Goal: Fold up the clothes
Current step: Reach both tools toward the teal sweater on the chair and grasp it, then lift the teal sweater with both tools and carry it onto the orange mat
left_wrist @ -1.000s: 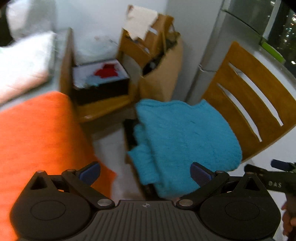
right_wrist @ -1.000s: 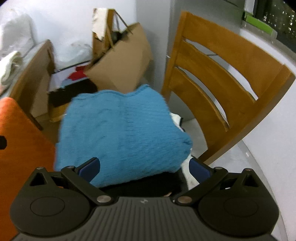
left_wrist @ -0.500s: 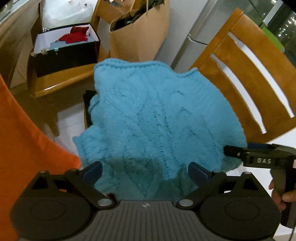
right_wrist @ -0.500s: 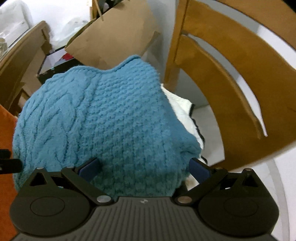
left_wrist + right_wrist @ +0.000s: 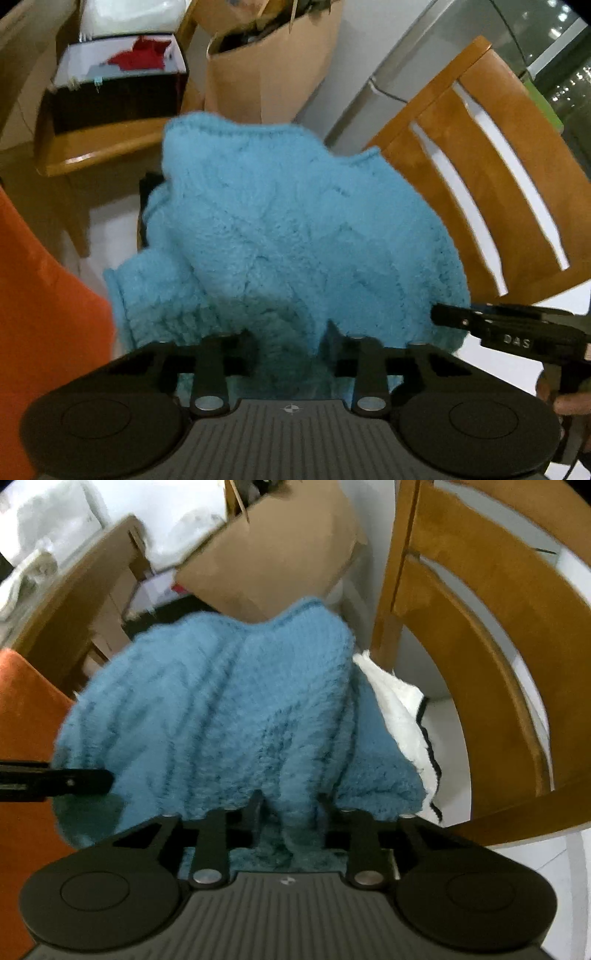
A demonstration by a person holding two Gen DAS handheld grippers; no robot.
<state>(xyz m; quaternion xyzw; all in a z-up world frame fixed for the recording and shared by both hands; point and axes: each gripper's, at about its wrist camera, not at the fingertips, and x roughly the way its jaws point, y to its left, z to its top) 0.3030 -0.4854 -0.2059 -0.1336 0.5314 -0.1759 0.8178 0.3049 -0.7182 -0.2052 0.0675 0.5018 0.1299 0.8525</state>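
At far left, an orange cloth fills the lower left corner of both views. Behind it, a wooden side table carries a black box holding red fabric, with a brown paper bag standing just beside it. Centre: the blue knitted sweater lies heaped on the seat of a wooden chair, one ribbed cuff hanging over the seat's left edge. My left gripper has its fingers drawn together on a fold of the sweater's near edge. My right gripper is likewise clamped on a pinch of the same near edge, further toward the chair back; its black finger shows at the right of the left view, with part of my hand below it. At right, a white garment with dark trim lies under the sweater, against the slatted chair back
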